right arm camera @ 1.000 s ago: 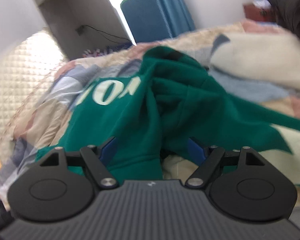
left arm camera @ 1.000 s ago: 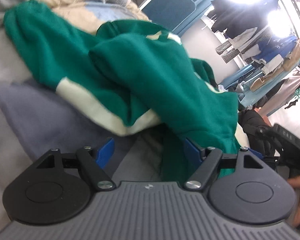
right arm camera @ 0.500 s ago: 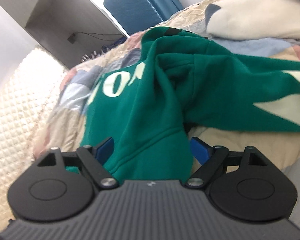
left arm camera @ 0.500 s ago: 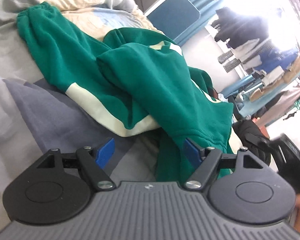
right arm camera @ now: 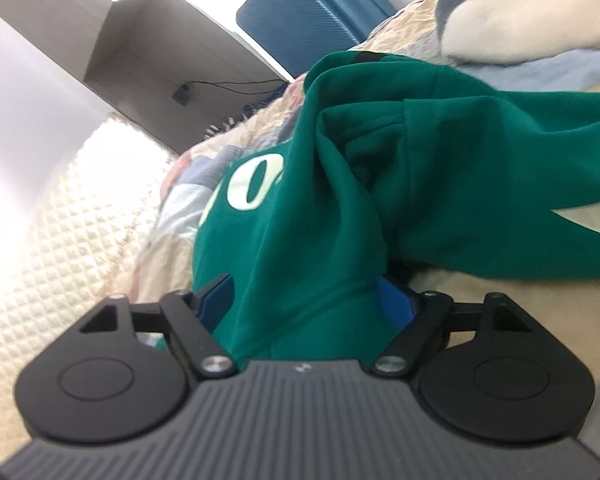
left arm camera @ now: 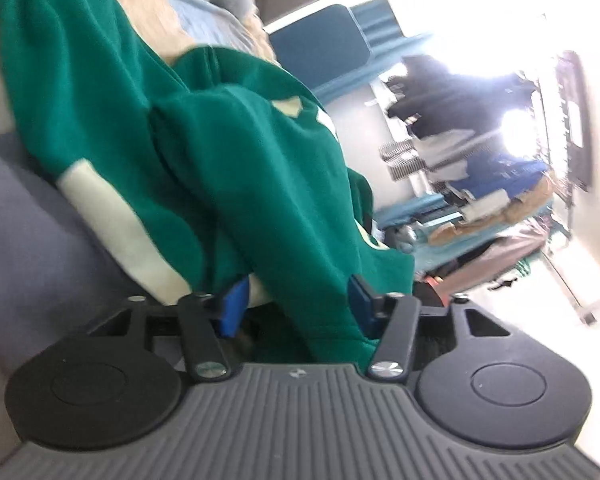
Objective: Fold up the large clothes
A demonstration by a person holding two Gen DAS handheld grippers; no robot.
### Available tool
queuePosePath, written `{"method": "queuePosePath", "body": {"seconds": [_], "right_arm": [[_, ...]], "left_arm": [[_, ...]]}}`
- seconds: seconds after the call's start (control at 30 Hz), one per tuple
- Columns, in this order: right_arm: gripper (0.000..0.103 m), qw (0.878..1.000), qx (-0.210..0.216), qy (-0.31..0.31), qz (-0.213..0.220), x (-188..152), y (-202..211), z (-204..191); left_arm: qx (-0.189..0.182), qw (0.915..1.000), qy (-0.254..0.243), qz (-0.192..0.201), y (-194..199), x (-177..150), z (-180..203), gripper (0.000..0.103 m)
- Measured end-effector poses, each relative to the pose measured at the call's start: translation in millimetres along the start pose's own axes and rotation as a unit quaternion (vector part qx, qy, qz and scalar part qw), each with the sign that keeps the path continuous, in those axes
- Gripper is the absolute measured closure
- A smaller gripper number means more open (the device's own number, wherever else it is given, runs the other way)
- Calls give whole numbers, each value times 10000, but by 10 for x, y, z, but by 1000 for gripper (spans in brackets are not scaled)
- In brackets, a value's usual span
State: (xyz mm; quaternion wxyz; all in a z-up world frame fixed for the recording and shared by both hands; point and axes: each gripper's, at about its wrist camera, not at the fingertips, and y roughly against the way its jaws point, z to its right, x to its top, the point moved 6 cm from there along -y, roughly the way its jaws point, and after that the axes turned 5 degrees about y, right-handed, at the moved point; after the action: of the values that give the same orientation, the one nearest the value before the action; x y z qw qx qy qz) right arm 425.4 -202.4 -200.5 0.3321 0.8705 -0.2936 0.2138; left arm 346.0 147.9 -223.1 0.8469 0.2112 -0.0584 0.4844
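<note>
A large green sweatshirt with cream panels and cream letters lies crumpled on a patchwork bed cover. In the left wrist view my left gripper is open, and a green fold of the sweatshirt's hem runs between its blue fingers. In the right wrist view the sweatshirt shows its cream lettering. My right gripper is open, with a thick bunch of green cloth filling the space between its blue fingers.
A blue chair and a white desk stand beyond the bed. A quilted cream bed side is at the left. A rack of hanging and stacked clothes stands by a bright window. A cream pillow lies at the far right.
Both grippers have pushed forward onto the sweatshirt, so cloth now sits between each pair of fingers. The left fingers stand closer together than before.
</note>
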Motion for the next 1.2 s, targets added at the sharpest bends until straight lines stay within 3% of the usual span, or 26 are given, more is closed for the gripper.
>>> {"method": "queuePosePath", "body": {"seconds": [0.1,0.17,0.23,0.3,0.37,0.57,0.83,1.0,1.17,1.2], "right_arm": [[35,9999,82,-6,-64,18,-227,43],[36,9997,84,160,-153,29,-364,25],[55,9991,117,338,-220,26,-436,-2],[83,9982,129,514,-272,13,-455,-23],[87,9974,183,670,-175,26,-389,-70],[90,9822,622,1751,272,37,239,-471],[91,9706,1266,1915,722,-141,1283,-849],[91,9746,1364,1593,791,-415,1848,-794],[90,9886,897,1106,489,-672,1865,-393],[89,9906,829,989,452,-677,1842,-334]], "left_arm": [[-5,9999,-9,-113,-141,-47,-73,54],[-133,9998,78,-146,-213,-43,-84,54],[-180,9997,93,-135,-265,-36,-93,68],[-211,9997,-16,-84,-266,-45,-60,82],[-260,9995,-196,6,-222,-54,14,91],[-715,9951,-604,305,174,-92,458,95],[-1165,9839,-1315,342,1025,-515,1096,96],[-1223,9799,-1560,209,1431,-955,1216,96],[-942,9897,-1076,-75,1343,-1218,1003,94],[-833,9917,-971,-132,1304,-1234,938,84]]}}
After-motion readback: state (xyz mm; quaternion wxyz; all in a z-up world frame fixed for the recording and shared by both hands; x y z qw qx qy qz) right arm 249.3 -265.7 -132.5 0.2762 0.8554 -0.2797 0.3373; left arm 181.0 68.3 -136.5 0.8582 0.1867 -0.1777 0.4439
